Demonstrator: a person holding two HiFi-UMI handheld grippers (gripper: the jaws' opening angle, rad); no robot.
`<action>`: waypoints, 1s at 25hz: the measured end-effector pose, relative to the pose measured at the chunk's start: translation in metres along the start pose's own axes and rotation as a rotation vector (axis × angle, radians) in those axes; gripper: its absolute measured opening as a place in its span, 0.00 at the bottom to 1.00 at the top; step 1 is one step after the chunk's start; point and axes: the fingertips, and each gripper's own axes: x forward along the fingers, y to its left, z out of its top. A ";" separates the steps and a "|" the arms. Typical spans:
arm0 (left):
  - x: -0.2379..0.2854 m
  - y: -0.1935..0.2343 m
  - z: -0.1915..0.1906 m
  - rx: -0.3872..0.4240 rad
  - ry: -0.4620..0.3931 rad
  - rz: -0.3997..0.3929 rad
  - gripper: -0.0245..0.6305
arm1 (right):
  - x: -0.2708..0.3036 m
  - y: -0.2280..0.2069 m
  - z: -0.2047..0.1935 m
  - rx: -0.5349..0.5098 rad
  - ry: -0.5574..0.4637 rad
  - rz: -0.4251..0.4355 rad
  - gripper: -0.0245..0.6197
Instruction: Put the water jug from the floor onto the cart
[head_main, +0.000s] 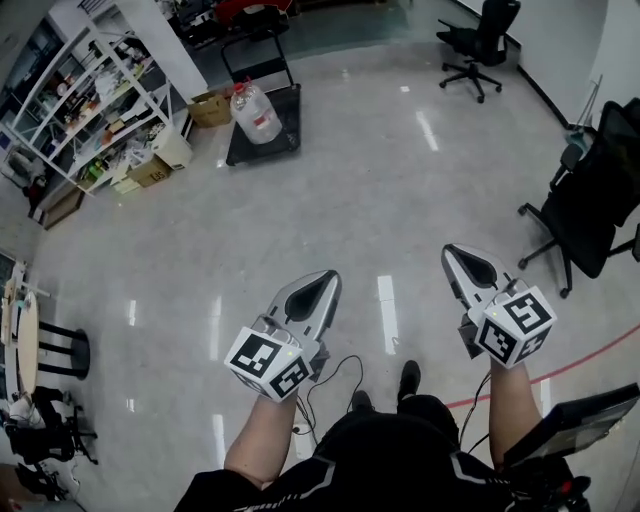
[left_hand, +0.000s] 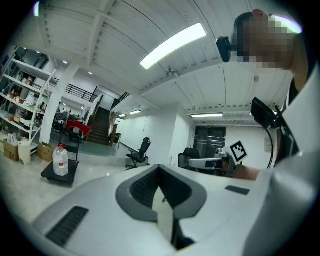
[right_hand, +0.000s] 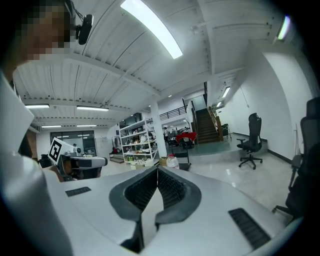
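A clear water jug (head_main: 256, 113) with a red cap and red label stands on a black flat cart (head_main: 284, 133) far ahead on the glossy floor. It also shows small in the left gripper view as the jug (left_hand: 60, 160) on the cart (left_hand: 61, 175), and in the right gripper view as the jug (right_hand: 172, 161), just past the jaw tips. My left gripper (head_main: 329, 279) and right gripper (head_main: 451, 252) are held level in front of me, both shut with nothing between the jaws, well short of the cart. The jaws meet in each gripper view, left gripper (left_hand: 159, 167) and right gripper (right_hand: 157, 169).
White shelving (head_main: 95, 95) with cardboard boxes (head_main: 208, 108) stands left of the cart. Black office chairs stand at the far right (head_main: 485, 42) and the near right (head_main: 590, 195). A black stool (head_main: 60, 352) is at my left. A red line (head_main: 590, 355) crosses the floor.
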 end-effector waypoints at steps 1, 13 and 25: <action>-0.011 0.000 -0.004 -0.004 0.001 -0.012 0.04 | -0.004 0.011 -0.004 0.004 0.003 -0.009 0.04; -0.079 -0.035 0.003 0.036 -0.039 -0.049 0.04 | -0.048 0.081 -0.020 0.002 0.012 -0.034 0.04; -0.089 -0.074 0.021 0.097 -0.042 -0.042 0.04 | -0.075 0.100 -0.004 -0.050 -0.002 0.017 0.04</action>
